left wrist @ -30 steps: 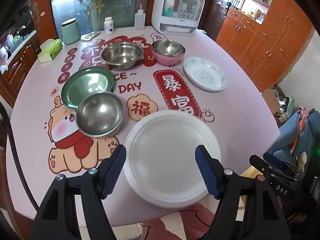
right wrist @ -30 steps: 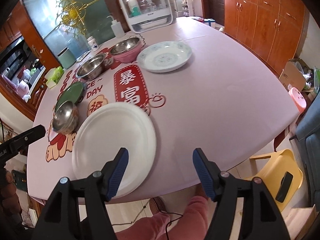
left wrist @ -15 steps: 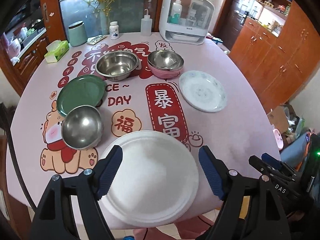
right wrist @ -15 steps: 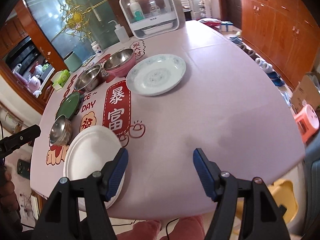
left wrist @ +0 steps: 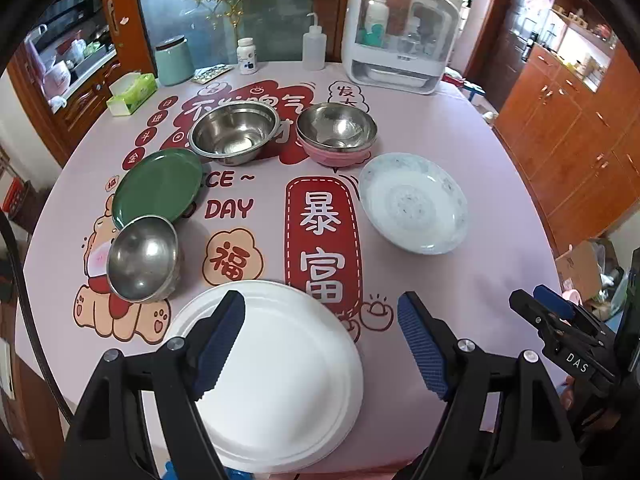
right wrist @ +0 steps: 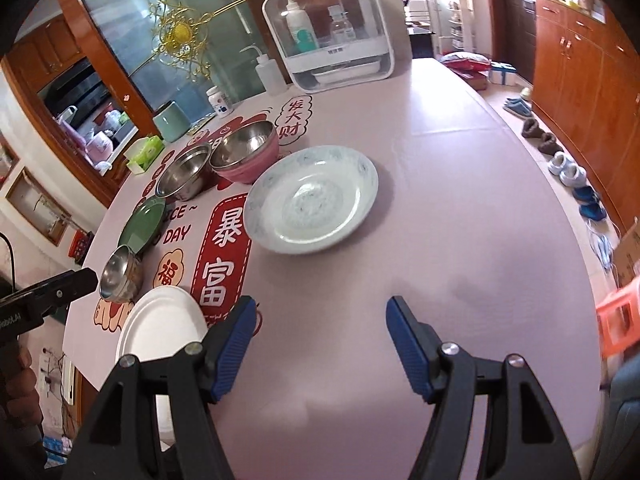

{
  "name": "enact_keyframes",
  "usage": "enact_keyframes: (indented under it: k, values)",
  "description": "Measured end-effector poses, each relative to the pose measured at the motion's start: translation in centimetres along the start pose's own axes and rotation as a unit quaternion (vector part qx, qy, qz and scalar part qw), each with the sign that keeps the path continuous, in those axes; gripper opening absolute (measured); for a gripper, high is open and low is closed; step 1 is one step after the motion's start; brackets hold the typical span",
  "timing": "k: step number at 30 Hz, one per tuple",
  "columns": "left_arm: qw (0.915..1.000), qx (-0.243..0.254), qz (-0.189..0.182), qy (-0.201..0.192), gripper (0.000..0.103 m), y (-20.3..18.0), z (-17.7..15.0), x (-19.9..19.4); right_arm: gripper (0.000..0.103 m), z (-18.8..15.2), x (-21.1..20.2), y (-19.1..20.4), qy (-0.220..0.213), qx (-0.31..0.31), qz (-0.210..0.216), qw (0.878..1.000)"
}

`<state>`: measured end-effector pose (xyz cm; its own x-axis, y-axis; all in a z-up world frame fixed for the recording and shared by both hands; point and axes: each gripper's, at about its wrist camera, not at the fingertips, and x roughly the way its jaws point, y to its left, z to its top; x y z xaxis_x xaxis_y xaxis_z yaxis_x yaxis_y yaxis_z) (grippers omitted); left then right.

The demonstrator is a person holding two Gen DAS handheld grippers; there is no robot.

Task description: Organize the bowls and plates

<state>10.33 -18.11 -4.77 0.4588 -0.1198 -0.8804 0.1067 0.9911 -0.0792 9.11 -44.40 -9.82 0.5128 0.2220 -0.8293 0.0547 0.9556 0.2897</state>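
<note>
A white plate lies at the table's near edge, under my open, empty left gripper. A small steel bowl sits to its left, overlapping a green plate. Behind stand a large steel bowl and a steel bowl nested in a pink bowl. A patterned white plate lies at the right. My right gripper is open and empty above bare tablecloth, short of the patterned plate. The white plate is to its left.
At the table's far side stand a white bottle cabinet, a squeeze bottle, a pill bottle, a green canister and a tissue box. Wooden cupboards line the right. Shoes lie on the floor.
Both grippers have pulled back and risen from the table's near edge. The right gripper has swung right, off the white plate, toward the patterned plate. No dish has moved.
</note>
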Motion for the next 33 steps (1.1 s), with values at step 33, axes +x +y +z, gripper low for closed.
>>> enact_keyframes:
  k: [33]
  values:
    - [0.9964, -0.020, 0.040, 0.072, 0.078, -4.4, 8.6, 11.5, 0.067, 9.0, 10.4, -7.7, 0.042, 0.066, 0.106, 0.991]
